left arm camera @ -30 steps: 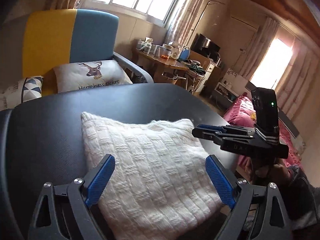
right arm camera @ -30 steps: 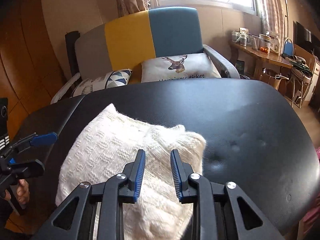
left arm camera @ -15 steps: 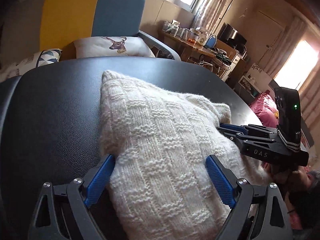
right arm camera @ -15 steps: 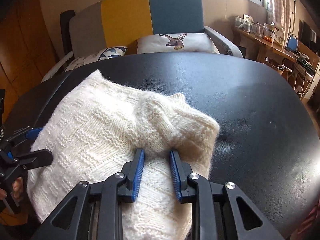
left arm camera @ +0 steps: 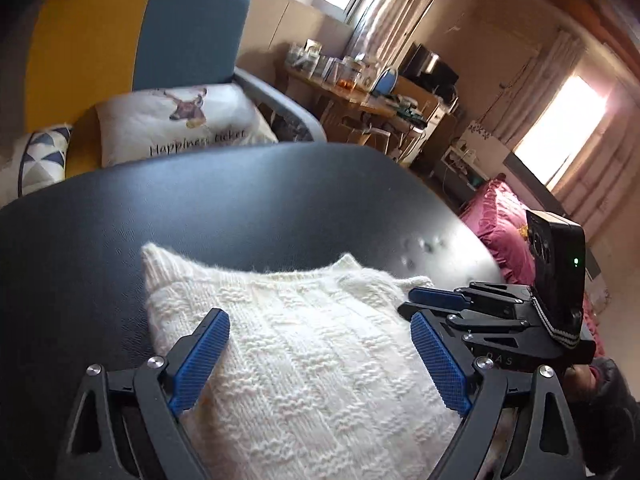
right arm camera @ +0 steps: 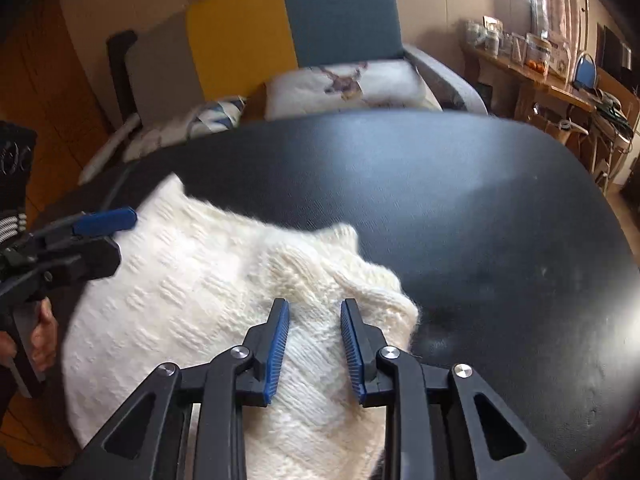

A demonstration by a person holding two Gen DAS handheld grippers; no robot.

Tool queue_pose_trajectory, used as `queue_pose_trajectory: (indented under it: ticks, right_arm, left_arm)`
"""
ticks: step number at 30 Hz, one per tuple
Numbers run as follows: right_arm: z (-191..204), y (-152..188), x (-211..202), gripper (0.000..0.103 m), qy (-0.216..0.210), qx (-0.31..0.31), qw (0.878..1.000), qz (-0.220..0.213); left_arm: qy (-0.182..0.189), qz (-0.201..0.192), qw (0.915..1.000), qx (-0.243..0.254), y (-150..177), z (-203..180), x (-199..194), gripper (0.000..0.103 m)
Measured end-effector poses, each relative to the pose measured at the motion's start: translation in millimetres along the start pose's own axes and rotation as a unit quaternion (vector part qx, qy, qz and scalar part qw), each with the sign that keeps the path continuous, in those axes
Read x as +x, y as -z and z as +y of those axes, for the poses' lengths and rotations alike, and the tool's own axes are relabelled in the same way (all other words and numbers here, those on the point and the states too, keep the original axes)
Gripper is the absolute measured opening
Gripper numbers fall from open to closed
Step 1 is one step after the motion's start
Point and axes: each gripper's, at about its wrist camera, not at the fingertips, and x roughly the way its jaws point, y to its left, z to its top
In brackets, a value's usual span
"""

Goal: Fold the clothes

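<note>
Two grippers, one white knit sweater [left arm camera: 304, 364] on the black table [left arm camera: 248, 208], near edge. Your left gripper [left arm camera: 320, 364] is spread wide, blue pads either side of the fabric, gripping nothing. Your right gripper [right arm camera: 314, 344] has its jaws narrowed but a gap shows between the pads, knit visible through it; no pinch that you can confirm, so call it released. In the left view the right gripper [left arm camera: 436, 304] sits at the sweater's right edge.

Changed: half a second ago both cameras were low and close over the knit; now you've pulled back and up, more table showing beyond the sweater. Sweater shape looks the same, a compact rectangle with bunched layers at the right front corner [right arm camera: 384, 300].

Meaning: sweater already lies folded small. Fits either a finished fold with both tools backing off, or a pause before another fold; the views don't settle it.
</note>
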Motion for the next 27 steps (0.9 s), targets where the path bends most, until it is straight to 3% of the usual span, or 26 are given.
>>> queue_pose_trajectory:
  ticks: [2, 4, 11, 14, 17, 23, 26, 27]
  right_arm:
    - [-11.2, 9.4, 7.7, 0.025, -0.003, 0.016, 1.0, 0.005]
    - [-20.0, 16.2, 5.5, 0.025, -0.011, 0.032, 0.999, -0.006]
    - [-24.3, 13.7, -0.2, 0.026, -0.02, 0.032, 0.999, -0.023]
    - [-24.8, 11.6, -30.8, 0.026, -0.029, 0.026, 0.997, -0.061]
    - [-19.0, 21.0, -68.1, 0.028, -0.07, 0.013, 0.993, -0.092]
    - [16.0, 67.6, -98.6, 0.028, -0.133, -0.036, 0.989, -0.055]
    - [24.8, 94.2, -71.4, 0.026, -0.094, -0.047, 0.994, 0.01]
    - [21.7, 101.8, -64.8, 0.026, -0.088, -0.036, 0.995, 0.009]
  left_arm:
    - [-0.006, 0.042, 0.999, -0.01, 1.0, 2.1, 29.2, 0.092]
    - [0.003, 0.02, 0.9998, -0.005, 8.0, -2.8, 28.1, 0.093]
    - [-0.012, 0.003, 0.9998, -0.014, 22.1, -12.2, 5.7, 0.092]
    - [-0.02, -0.015, 0.9996, -0.01, 37.6, -19.6, -13.4, 0.093]
    - [-0.028, -0.032, 0.999, -0.007, 53.2, -27.1, -32.5, 0.093]
    - [-0.044, -0.066, 0.9969, -0.001, 84.7, -42.1, -69.7, 0.093]
    - [-0.067, -0.048, 0.9964, 0.017, 109.9, -55.0, -57.6, 0.093]
    - [-0.083, -0.044, 0.9951, 0.03, 116.6, -59.3, -52.3, 0.094]
